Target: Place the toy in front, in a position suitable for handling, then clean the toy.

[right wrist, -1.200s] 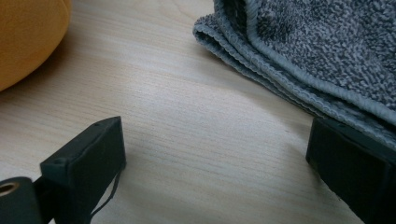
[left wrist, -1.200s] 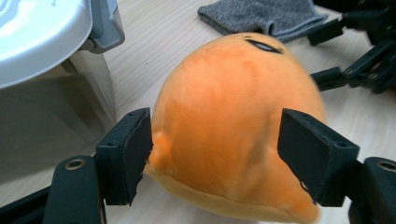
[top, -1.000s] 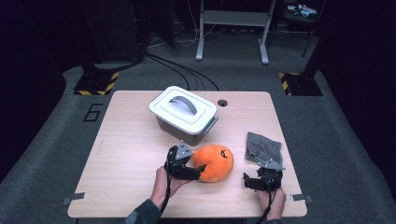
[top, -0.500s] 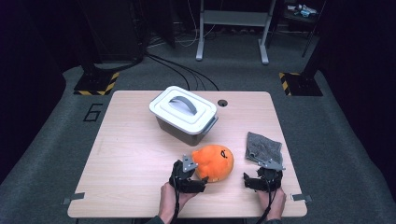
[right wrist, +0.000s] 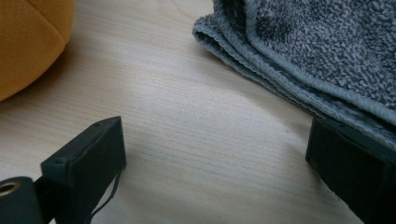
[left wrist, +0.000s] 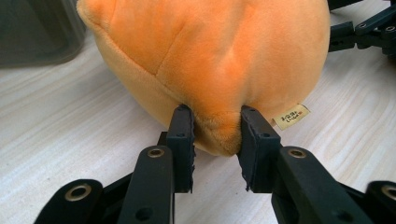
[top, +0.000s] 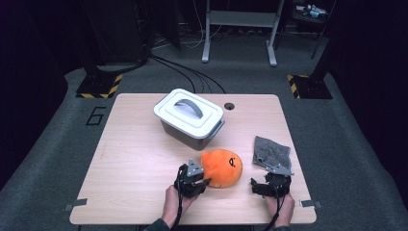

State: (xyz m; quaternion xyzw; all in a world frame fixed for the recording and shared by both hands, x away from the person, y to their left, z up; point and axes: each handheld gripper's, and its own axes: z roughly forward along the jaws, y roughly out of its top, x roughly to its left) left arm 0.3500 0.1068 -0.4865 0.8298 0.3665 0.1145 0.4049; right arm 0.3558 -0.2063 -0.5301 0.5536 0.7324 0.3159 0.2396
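Two left gripper [left wrist: 215, 140] fingers [left wrist: 182, 135] pinched on orange plush toy [left wrist: 210, 56]; right gripper [right wrist: 215, 163] fingers wide apart.

Lidded grey bin [top: 190, 118] mid-table, folded grey towel [top: 272, 151] right, wooden table [top: 134, 159]

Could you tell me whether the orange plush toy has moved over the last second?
Yes. The orange plush toy has slid slightly toward the table's near edge, away from the lidded container, pinched by the left gripper.

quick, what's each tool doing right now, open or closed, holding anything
Left tool: closed on a fold of the orange plush toy.
Right tool: open, holding nothing, near the grey cloth.
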